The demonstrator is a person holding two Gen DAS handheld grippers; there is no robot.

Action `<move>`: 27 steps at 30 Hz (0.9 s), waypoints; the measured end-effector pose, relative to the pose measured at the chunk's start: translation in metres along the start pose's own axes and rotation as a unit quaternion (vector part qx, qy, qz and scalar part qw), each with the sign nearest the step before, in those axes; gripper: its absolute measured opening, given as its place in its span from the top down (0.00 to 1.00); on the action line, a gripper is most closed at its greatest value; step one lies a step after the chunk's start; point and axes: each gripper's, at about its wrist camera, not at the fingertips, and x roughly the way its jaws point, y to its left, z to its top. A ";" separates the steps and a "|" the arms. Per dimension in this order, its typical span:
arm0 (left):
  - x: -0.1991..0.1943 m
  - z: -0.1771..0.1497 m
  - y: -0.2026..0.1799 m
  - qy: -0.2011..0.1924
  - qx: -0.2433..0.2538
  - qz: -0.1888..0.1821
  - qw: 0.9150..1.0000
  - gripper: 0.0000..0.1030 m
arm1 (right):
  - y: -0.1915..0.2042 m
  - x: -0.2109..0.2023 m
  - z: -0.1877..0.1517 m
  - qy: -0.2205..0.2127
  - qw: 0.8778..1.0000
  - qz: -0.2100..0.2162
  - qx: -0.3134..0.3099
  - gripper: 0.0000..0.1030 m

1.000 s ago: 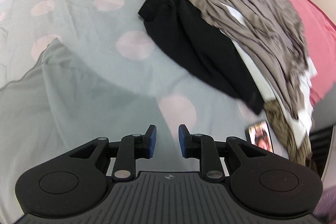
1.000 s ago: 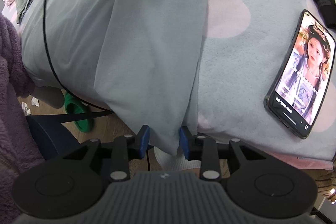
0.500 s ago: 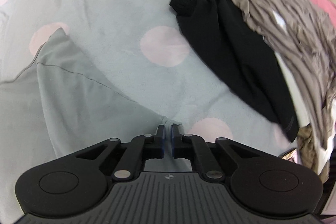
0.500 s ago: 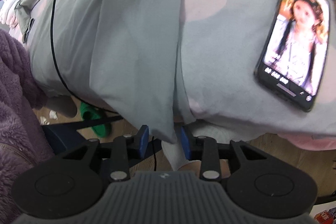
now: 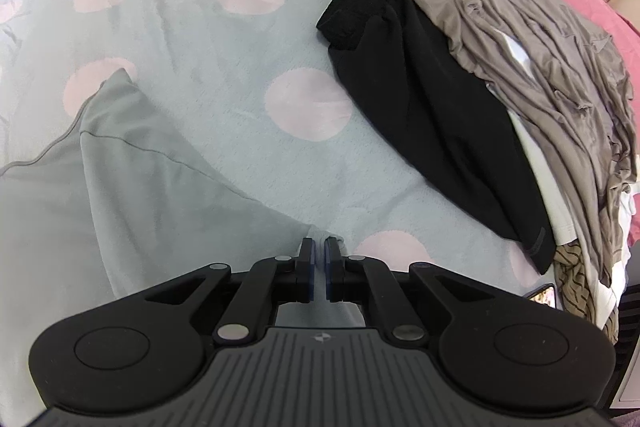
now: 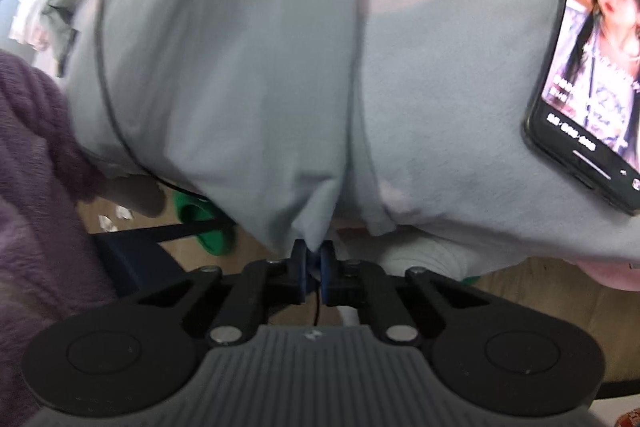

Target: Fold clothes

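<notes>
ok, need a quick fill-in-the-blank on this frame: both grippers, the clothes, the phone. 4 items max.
1. The left gripper is shut on a corner of the ____ garment.
2. In the clothes pile, the black garment lies partly under a crumpled ____ one.
3. The phone lies on the bedspread with its screen ____.
4. The right gripper is ____ on the same garment's hanging edge.

Missing words: grey-green; taupe; lit; shut

Grey-green garment [image 5: 132, 187] spread on bed, corners pinched.
</notes>
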 end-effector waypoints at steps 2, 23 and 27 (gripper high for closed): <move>-0.004 0.001 0.000 -0.003 0.001 -0.002 1.000 0.98 | 0.006 -0.012 -0.005 0.000 1.000 -0.004 -0.010 0.95; -0.013 -0.019 -0.014 -0.045 0.039 -0.015 0.998 0.88 | -0.022 0.021 0.001 0.049 0.995 -0.042 0.074 0.87; -0.043 -0.049 -0.019 -0.051 0.073 -0.035 0.995 0.84 | -0.002 0.005 -0.002 0.010 0.994 -0.105 0.034 0.71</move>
